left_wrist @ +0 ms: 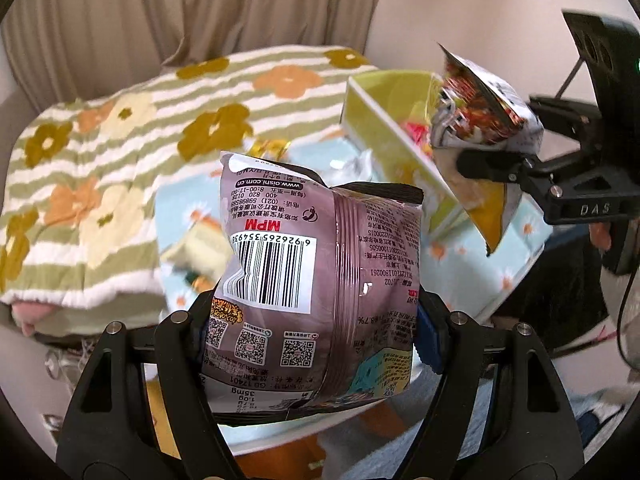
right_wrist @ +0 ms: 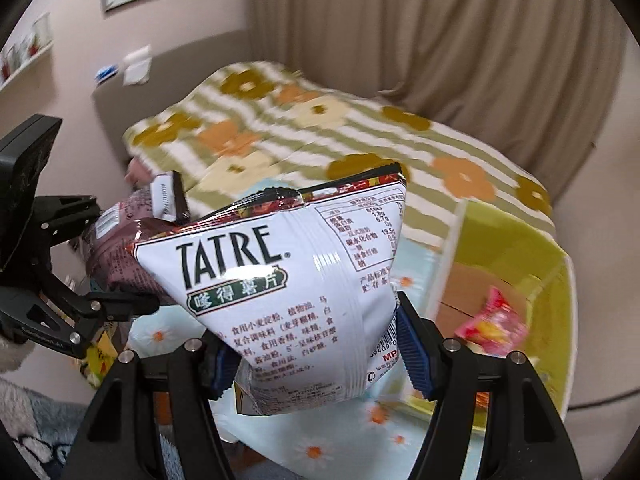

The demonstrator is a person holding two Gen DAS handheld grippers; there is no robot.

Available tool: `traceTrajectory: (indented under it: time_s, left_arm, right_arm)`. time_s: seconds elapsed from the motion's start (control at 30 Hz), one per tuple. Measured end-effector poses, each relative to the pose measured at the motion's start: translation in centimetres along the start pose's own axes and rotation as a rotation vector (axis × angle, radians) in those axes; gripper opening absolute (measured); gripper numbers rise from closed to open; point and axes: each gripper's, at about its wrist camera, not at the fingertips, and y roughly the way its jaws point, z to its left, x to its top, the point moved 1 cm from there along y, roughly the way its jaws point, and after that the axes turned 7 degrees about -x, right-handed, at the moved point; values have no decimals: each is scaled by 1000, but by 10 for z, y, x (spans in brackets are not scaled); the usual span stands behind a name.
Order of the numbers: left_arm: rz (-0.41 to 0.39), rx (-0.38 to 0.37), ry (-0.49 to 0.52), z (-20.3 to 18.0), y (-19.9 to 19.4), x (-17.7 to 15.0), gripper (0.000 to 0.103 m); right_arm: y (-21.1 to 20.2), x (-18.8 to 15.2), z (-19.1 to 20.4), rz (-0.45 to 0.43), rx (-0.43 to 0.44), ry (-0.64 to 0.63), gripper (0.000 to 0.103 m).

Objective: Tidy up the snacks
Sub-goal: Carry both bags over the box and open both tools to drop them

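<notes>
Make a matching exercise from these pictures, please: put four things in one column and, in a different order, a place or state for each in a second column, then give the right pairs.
Things
1. purple snack bag
2. white snack bag
3. pink packet
4. flowered blanket

Places or states
A. lying inside the green box
B. clamped in the left tool, barcode facing the camera
C. spread over the bed, beside the curtain
D. clamped in the right tool, large black letters on it

Pairs: 1-B, 2-D, 3-A, 4-C

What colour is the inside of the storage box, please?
Yellow-green box, clearest in the right wrist view.
</notes>
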Motion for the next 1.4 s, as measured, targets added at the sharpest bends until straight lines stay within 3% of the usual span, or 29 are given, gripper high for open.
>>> traceTrajectory:
  time_s: [0.4,0.63,1.0,1.2,1.33,1.4]
  left_arm:
    - [-28,-52,-49,-104,95,104,73]
    - [5,-62,-92,-138,163,153,73]
    - [94,-37,-59,-138,243,211,73]
    - [103,-44,-35,-132,258,225,75]
    - [107,-29,-45,-125,262,229,103]
    - [106,-21,-49,-124,261,229,103]
  right_arm:
    - [-15,-22,-163,-24,-51,131,64]
    - [8,-20,-227,2,-71,200,64]
    - [49,-7,-269,31,-95,285,64]
    - [67,-2,-280,63,-68,349,64]
    - [72,-1,-286,76,-57,385,64]
    - [74,-1,-288,83,-60,390,64]
